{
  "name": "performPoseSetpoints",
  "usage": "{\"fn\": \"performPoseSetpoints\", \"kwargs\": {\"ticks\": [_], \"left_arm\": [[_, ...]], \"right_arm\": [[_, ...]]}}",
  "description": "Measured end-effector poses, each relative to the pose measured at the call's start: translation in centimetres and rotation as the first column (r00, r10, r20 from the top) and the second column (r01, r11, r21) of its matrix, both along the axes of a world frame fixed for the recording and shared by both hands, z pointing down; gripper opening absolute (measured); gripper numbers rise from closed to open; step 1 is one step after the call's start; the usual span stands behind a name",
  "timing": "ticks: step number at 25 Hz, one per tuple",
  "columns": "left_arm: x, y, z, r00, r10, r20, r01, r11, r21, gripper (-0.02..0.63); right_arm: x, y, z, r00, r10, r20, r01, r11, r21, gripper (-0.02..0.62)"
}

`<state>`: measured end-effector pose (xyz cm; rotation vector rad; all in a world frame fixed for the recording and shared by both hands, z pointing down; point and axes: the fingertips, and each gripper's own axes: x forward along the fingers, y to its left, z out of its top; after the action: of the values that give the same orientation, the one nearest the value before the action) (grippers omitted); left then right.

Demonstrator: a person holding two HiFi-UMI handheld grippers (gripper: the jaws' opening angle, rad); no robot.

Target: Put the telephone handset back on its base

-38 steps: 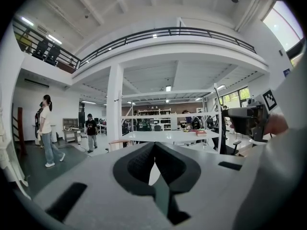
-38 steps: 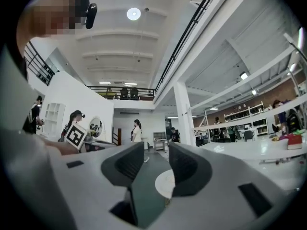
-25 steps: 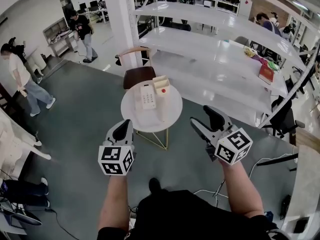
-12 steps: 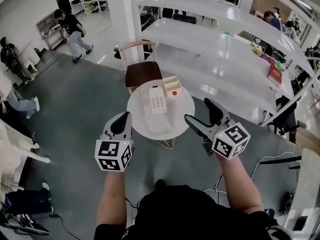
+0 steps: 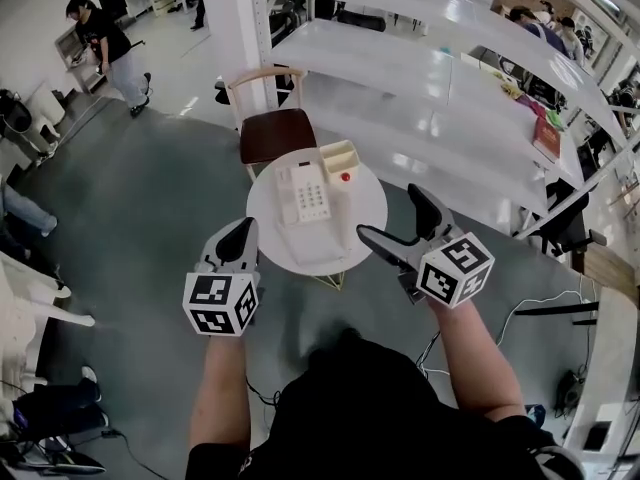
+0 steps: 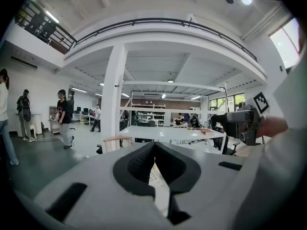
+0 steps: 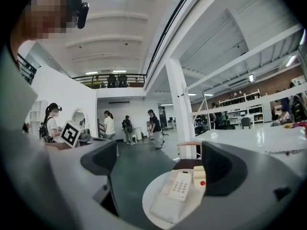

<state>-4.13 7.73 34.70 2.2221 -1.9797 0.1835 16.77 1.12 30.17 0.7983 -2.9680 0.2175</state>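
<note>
where grey floor (image 5: 150, 198) spreads, telephone (image 5: 303, 193) tops table (image 5: 368, 203)

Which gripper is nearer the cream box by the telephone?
Right. The right gripper hangs off the table's right edge, on the cream box's side; left gripper at its near-left edge.

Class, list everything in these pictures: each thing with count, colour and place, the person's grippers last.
table: 1, white, round, before the grippers
phone: 1, white, on the table
flat thing: 1, white, before the phone; unclear what
box: 1, cream with red dot, right of phone
chair: 1, brown seat, behind the table
long tables: several, white, beyond the chair
book: 1, red, on a long table
pillar: 1, white, behind the chair
people: several, far off
left gripper: 1, grey, jaws together, empty
right gripper: 1, grey, jaws just opened wide, gripping nothing
</note>
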Motion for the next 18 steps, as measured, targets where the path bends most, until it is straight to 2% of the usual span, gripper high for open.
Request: {"fn": "performPoseSetpoints", "kwargs": {"ticks": [6,10,18], "left_arm": [[-0.7,-3.8,0.4,1.000,-0.012,0.011,0.013,1.000,-0.023,0.011],[-0.9,-7.5,0.8,1.000,-0.026,0.015,0.026,0.998,-0.049,0.011],[1.1,-15.9,1.7,1.000,-0.003,0.028,0.005,0.995,-0.098,0.011]], "right_arm": [[-1.0,-3.9,0.8,0.999,-0.034,0.011,0.034,0.999,-0.004,0.532],[-1.5,-8.1,1.8,0.998,-0.055,0.017,0.055,0.998,-0.016,0.494],[0.0,-16.5,4.1,0.998,-0.051,0.034,0.053,0.997,-0.060,0.499]]}}
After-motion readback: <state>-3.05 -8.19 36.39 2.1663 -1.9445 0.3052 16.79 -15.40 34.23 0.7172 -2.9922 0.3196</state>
